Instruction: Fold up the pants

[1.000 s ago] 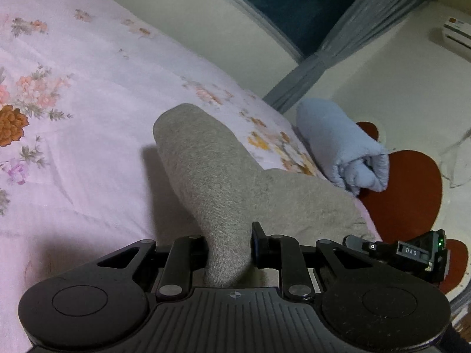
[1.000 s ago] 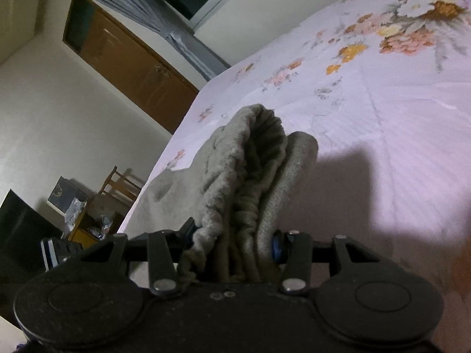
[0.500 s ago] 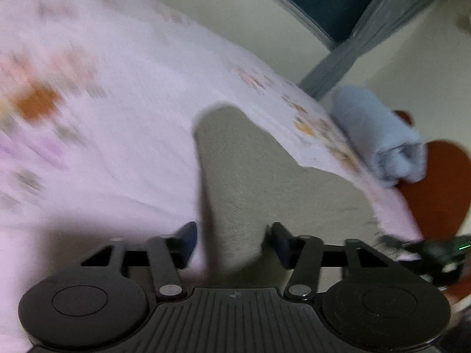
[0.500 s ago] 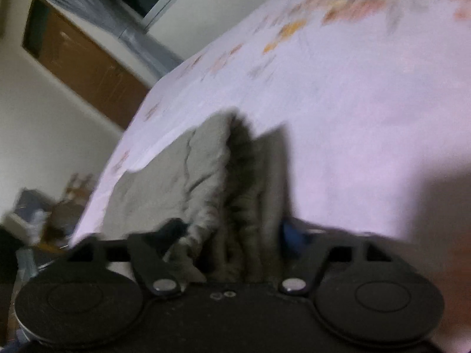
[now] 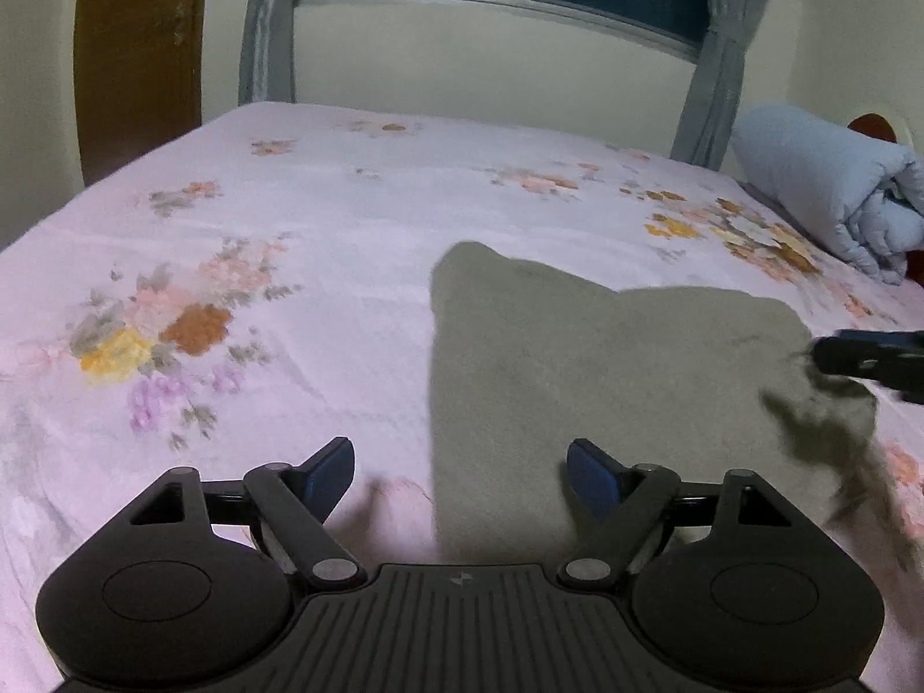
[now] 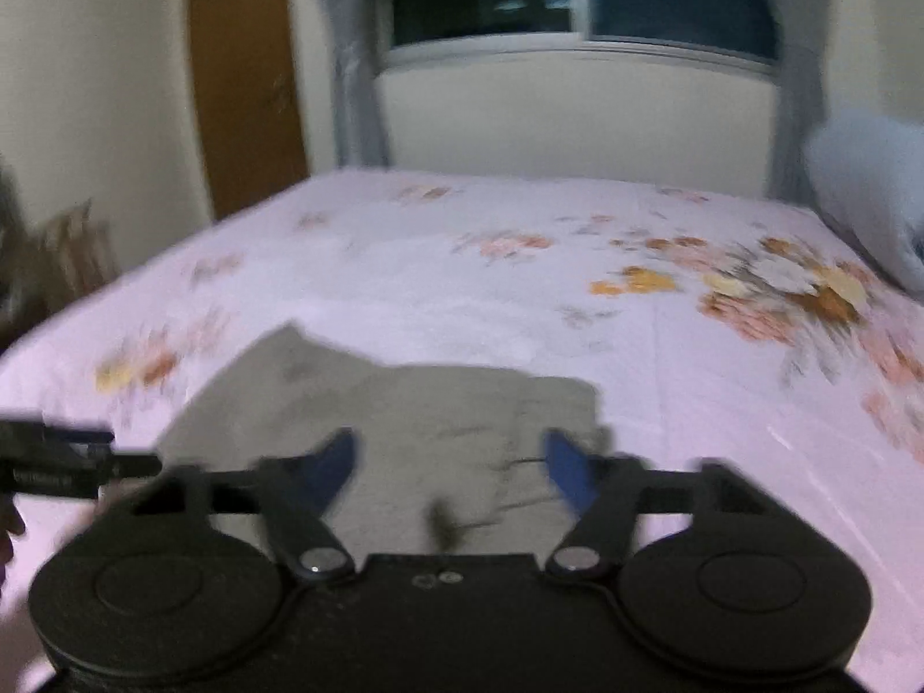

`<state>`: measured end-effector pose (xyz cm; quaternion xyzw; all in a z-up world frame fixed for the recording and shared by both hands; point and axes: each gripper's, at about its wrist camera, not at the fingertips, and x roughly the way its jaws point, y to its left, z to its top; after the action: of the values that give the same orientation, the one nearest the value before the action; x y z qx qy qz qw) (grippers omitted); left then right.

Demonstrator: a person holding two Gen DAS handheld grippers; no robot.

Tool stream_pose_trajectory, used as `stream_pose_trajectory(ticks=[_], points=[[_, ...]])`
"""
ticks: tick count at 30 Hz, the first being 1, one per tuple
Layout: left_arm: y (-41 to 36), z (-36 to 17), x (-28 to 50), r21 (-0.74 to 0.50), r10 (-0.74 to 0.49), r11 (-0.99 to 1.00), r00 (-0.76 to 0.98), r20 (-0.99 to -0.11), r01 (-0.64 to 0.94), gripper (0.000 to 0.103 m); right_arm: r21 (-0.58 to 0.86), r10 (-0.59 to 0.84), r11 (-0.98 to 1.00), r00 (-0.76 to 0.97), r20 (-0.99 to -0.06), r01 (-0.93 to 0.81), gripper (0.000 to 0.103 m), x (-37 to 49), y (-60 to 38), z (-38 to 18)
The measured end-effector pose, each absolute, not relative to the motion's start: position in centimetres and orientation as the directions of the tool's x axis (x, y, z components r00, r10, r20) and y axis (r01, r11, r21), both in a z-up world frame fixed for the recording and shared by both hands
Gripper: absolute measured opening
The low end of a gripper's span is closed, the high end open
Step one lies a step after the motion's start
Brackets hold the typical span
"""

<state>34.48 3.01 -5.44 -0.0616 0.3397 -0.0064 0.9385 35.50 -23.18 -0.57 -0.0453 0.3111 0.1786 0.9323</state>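
Note:
The grey pants (image 5: 606,364) lie folded flat on the pink floral bedsheet (image 5: 289,219). My left gripper (image 5: 460,470) is open and empty, over the pants' near left edge. The pants also show in the right wrist view (image 6: 439,421), where my right gripper (image 6: 450,462) is open and empty just above the near part of the cloth. A loose dark bit of cloth or drawstring (image 5: 831,439) hangs blurred at the pants' right end. The right gripper's tip (image 5: 872,355) shows at the right edge of the left wrist view.
A rolled light-blue blanket (image 5: 826,202) lies at the bed's far right. A window with grey curtains (image 5: 704,75) is behind the bed, a brown door (image 5: 138,58) at the left. The left gripper (image 6: 63,465) shows at the left of the right wrist view.
Both grippers have opened and let go of the pants, which now lie flat on the bed. Both cameras have swung level to face the window.

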Motion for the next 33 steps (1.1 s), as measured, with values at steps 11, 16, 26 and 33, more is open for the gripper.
stream_pose_trajectory(ticks=[11, 16, 26, 33], points=[[3.5, -5.4, 32.6, -0.069, 0.024, 0.993, 0.73, -0.683, -0.097, 0.085, 0.047, 0.27, 0.951, 0.75, -0.604, -0.304, 0.061, 32.6, -25.6, -1.3], [4.6, -2.1, 26.5, -0.019, 0.08, 0.993, 0.762, -0.643, -0.12, 0.103, 0.088, 0.291, 0.953, 0.799, -0.526, -0.29, 0.097, 25.4, -28.7, 3.6], [3.7, 4.9, 15.1, -0.002, 0.071, 0.996, 0.844, -0.531, -0.085, 0.103, 0.065, 0.302, 0.95, 0.846, -0.44, -0.306, 0.097, 14.7, -29.2, 8.2], [2.4, 6.1, 9.6, 0.021, 0.054, 0.999, 0.876, -0.479, -0.05, 0.103, 0.004, 0.276, 0.956, 0.898, -0.343, -0.292, 0.097, 9.1, -29.8, 9.0]])
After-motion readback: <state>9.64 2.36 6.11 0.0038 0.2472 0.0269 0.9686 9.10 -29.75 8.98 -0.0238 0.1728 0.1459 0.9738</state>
